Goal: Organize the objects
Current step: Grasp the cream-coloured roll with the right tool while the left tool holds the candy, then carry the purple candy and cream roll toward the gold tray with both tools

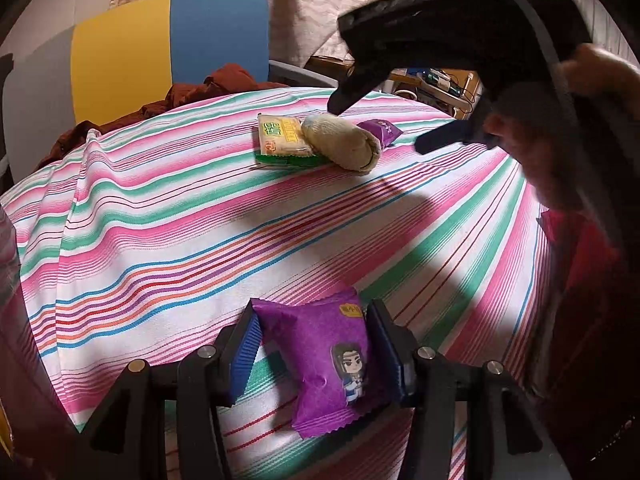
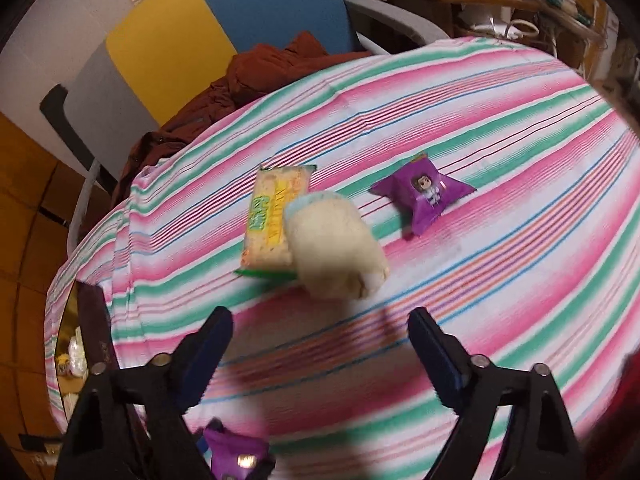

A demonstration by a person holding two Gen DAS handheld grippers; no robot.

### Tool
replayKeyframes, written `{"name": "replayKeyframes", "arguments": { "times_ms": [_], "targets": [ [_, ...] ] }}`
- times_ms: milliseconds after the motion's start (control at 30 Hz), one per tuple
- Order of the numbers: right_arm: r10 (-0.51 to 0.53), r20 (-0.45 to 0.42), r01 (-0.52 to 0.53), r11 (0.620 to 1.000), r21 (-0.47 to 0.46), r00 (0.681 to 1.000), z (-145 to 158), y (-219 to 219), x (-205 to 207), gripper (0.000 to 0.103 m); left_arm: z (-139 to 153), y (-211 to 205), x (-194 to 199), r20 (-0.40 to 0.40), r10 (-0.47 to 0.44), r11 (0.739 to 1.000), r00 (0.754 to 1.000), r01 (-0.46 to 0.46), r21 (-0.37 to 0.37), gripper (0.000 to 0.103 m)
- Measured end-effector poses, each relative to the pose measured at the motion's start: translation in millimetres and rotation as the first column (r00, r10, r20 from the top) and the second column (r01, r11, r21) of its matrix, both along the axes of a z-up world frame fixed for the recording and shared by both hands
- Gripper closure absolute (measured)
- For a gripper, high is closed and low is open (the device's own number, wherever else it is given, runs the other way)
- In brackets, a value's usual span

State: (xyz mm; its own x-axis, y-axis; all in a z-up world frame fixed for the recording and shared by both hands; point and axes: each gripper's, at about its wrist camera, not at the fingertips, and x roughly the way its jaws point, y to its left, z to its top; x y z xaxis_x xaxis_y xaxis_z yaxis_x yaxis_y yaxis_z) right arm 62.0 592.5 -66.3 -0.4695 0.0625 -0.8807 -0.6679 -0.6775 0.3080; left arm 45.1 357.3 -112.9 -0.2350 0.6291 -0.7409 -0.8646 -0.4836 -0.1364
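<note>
the purple snack packet sits pinched between the two blue pads of the left tool, gripped across its puffed middle so the crimped ends stick out free; it appears lifted just clear of the striped worktop, at the near edge; a hold across the soft belly likely keeps the slippery wrapper from sliding out; farther off, near the middle of the worktop, a yellow-green biscuit pack lies flat with a cream rolled cloth resting partly over its edge, and a second purple packet lies just beside them, apart from the roll; those three look like the gathering spot, so the held packet probably belongs next to its twin; the right tool hangs above the worktop with its jaws spread wide and nothing between them, aimed toward the roll; beyond the worktop stand a yellow and blue chair and a rust-coloured garment.
</note>
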Motion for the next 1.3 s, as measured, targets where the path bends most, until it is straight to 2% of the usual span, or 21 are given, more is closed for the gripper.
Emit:
{"name": "replayKeyframes", "arguments": {
  "times_ms": [367,400,433,467,633,733,800,1033,1300],
  "targets": [
    [-0.014,-0.034,0.013,1.000,-0.022,0.999,-29,33,-29,0.019,0,0,1,-0.001,-0.002,1.000,1.000,0.002,0.000,0.048],
    [-0.008,-0.033,0.007,0.999,-0.033,0.999,-32,35,-30,0.021,0,0,2,-0.003,-0.002,1.000,1.000,0.002,-0.001,0.048],
    [-0.003,-0.030,0.002,0.999,-0.039,1.000,-34,36,-31,0.029,0,0,2,-0.006,-0.002,1.000,1.000,0.002,-0.003,0.048],
    [0.006,-0.022,-0.007,0.999,-0.037,1.000,-35,36,-31,0.031,-1,1,1,-0.008,-0.002,1.000,1.000,0.002,-0.005,0.048],
    [0.079,0.018,-0.080,0.996,0.039,0.997,-31,21,-36,0.035,0,2,1,-0.015,-0.001,1.000,1.000,0.001,-0.009,0.050],
    [0.095,0.016,-0.096,0.994,0.049,0.995,-26,16,-34,0.035,1,2,1,-0.018,0.005,1.000,1.000,-0.005,-0.011,0.052],
    [0.103,-0.003,-0.103,0.992,0.078,0.995,-18,12,-29,0.035,1,2,1,-0.023,0.009,1.000,1.000,-0.009,-0.017,0.054],
    [0.068,-0.127,-0.060,0.996,0.066,0.990,3,20,-8,0.035,5,-1,10,-0.055,0.021,0.999,0.998,-0.024,-0.044,0.057],
    [0.123,-0.242,-0.109,0.991,0.071,0.962,20,6,-13,0.035,23,-14,15,-0.064,0.050,0.997,0.997,-0.053,-0.049,0.058]
  ]
}}
